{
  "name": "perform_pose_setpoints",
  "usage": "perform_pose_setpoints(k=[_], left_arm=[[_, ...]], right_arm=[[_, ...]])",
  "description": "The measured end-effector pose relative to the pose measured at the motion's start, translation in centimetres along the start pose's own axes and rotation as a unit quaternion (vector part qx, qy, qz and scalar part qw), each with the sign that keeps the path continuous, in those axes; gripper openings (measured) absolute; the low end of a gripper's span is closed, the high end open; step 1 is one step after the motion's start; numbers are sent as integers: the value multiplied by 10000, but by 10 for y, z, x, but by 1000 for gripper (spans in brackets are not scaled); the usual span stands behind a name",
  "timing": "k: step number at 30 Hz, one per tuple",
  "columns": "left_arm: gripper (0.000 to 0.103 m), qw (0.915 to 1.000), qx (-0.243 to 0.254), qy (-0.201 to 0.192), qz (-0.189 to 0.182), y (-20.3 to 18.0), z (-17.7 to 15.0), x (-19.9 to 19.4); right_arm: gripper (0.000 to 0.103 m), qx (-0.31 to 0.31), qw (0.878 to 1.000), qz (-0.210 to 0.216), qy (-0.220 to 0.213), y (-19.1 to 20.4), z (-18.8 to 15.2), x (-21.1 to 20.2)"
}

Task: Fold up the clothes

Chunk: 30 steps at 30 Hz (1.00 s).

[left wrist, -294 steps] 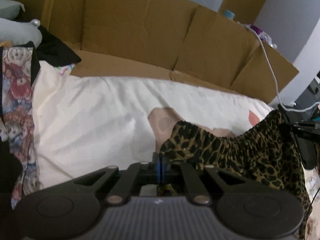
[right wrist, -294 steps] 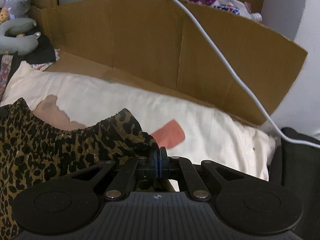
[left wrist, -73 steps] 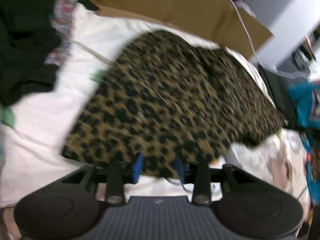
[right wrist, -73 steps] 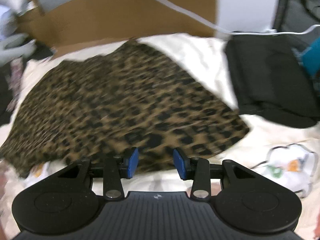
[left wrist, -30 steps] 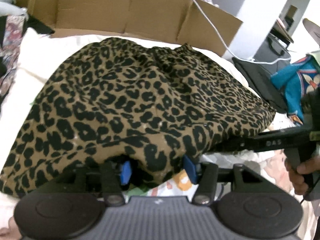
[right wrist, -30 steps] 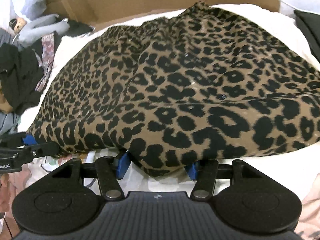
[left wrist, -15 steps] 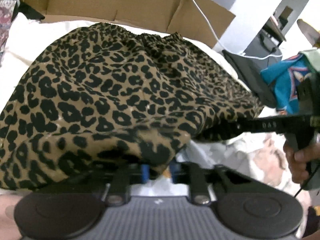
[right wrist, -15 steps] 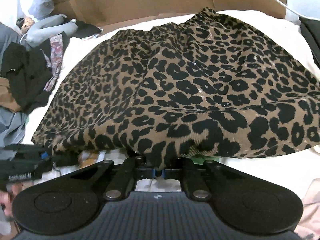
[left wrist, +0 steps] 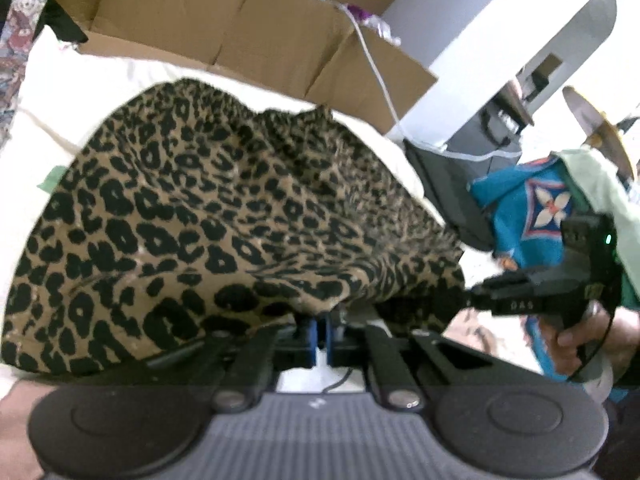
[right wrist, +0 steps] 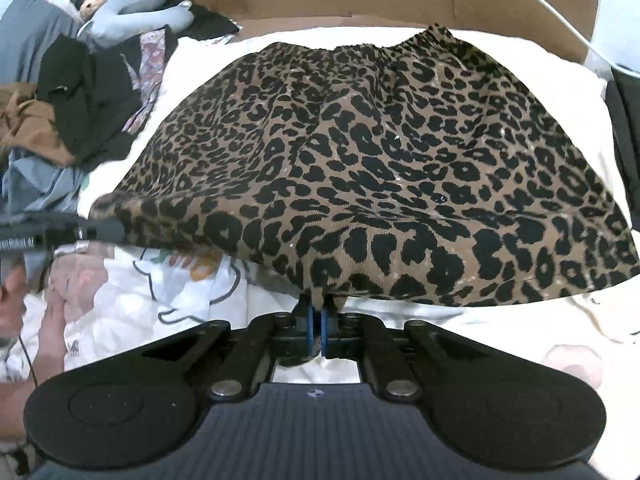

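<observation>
Leopard skirt (right wrist: 380, 168) hem pinched tight in left gripper (left wrist: 319, 334) and right gripper (right wrist: 316, 330), lower frame; probably needs carrying up toward waistband (right wrist: 360, 46) next.

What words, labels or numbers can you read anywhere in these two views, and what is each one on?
"DAS" or "0AS", first character unclear: white print on the side of the right tongs.
White marking on the left tongs: too blurred to read.
Small white emblem on each tongs' body: a logo, no legible letters.
Purple packet behind the cardboard: print too blurred.
Leopard-print skirt: no text.
</observation>
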<state>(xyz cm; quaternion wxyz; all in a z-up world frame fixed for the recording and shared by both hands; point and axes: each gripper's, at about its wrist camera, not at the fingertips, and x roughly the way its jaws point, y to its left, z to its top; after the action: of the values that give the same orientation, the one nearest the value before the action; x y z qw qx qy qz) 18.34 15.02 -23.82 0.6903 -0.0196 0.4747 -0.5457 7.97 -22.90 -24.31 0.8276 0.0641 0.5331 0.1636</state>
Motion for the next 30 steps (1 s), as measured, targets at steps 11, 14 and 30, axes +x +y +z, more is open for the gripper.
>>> perform_pose_setpoints(k=[11, 14, 30], left_arm=[[3, 9991, -88, -396, -150, 13, 39, -7], [3, 9992, -76, -386, -110, 18, 52, 5], [6, 9955, -244, -26, 912, 54, 116, 92]], right_arm=[[1, -499, 9987, -59, 11, 1, 27, -29], [1, -610, 9980, -156, -9, -2, 40, -22], [9, -254, 9989, -372, -125, -43, 102, 52]])
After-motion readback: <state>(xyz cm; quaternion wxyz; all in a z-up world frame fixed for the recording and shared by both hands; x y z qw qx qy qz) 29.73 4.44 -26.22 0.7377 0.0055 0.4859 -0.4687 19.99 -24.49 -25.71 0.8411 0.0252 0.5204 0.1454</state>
